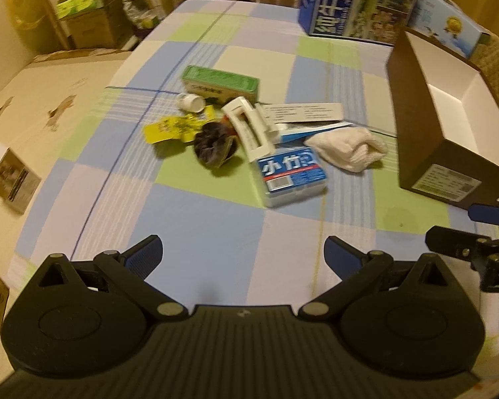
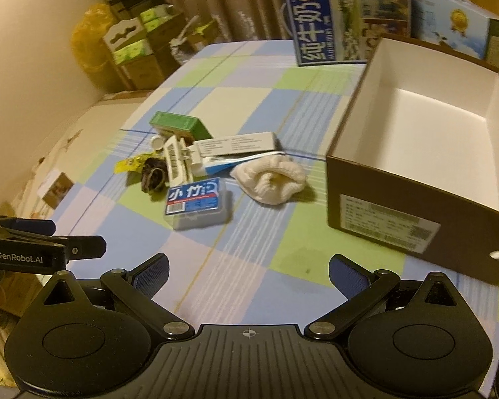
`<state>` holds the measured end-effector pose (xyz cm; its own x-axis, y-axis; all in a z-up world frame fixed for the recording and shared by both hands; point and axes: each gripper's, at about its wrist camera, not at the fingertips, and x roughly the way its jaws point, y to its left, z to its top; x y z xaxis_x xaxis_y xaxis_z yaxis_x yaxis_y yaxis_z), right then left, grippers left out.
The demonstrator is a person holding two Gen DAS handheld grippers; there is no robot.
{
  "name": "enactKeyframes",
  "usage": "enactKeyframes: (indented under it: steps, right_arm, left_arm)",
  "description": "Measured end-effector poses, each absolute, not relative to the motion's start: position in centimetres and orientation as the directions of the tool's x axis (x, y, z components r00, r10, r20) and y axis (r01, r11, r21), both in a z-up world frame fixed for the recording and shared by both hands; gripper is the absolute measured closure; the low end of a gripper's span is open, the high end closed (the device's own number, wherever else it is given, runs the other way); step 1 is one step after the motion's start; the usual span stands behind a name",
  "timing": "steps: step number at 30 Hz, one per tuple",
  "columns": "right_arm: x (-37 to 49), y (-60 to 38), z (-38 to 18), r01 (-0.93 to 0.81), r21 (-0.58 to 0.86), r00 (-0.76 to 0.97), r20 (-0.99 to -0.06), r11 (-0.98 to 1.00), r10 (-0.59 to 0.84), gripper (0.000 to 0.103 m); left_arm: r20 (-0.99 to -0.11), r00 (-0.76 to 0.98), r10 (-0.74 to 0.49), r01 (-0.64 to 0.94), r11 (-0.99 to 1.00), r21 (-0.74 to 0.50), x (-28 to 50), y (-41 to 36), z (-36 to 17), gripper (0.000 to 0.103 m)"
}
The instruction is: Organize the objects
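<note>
A heap of small things lies mid-table: a clear box with a blue label [image 1: 291, 174] [image 2: 198, 204], a rolled white cloth [image 1: 347, 149] [image 2: 271, 179], a white clip [image 1: 251, 128] [image 2: 176, 161], a dark scrunchie [image 1: 213, 148] [image 2: 153, 174], a yellow packet [image 1: 169, 128], a green box [image 1: 221, 84] [image 2: 179, 124], a small white bottle [image 1: 191, 101] and a long white-and-blue carton [image 1: 302, 116] [image 2: 236, 148]. An open brown box with a white inside [image 1: 449, 126] [image 2: 425, 153] stands at the right. My left gripper [image 1: 243, 254] and right gripper [image 2: 248, 274] are both open and hold nothing, short of the heap.
The checked tablecloth [image 1: 216, 226] [image 2: 249, 249] covers the table. Two blue milk cartons [image 1: 359, 3] [image 2: 346, 16] stand at the far edge. Cardboard boxes and a yellow bag [image 2: 89, 53] are stacked beyond the table's left. A small brown box [image 1: 11, 179] lies on the cream surface left.
</note>
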<state>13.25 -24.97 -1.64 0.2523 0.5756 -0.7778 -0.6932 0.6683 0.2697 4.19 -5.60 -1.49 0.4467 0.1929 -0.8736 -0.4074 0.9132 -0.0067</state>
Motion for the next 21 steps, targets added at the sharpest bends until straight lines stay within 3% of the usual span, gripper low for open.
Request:
enactKeyframes:
  steps: [9,13,21]
  right_arm:
    - [13.7,-22.2,-3.0,-0.686,0.330,0.228,-0.748,0.648,0.623,0.003]
    - [13.9,-20.5,-3.6,-0.659,0.345,0.250,-0.738,0.669,0.627,0.013]
    - [13.7,-16.3,-5.4,-0.592,0.331,0.286,-0.766,0.735,0.576,0.014]
  left_arm:
    - [-0.877,0.438,0.196,-0.414,0.910,-0.003,4.1,-1.6,-2.7,0.001]
    - [-0.875,0.450,0.177,-0.367,0.930,0.000,4.9,0.6,-3.4,0.001]
    - [-0.873,0.473,0.117,-0.284,0.958,-0.026,6.5,5.1,-4.6,0.001]
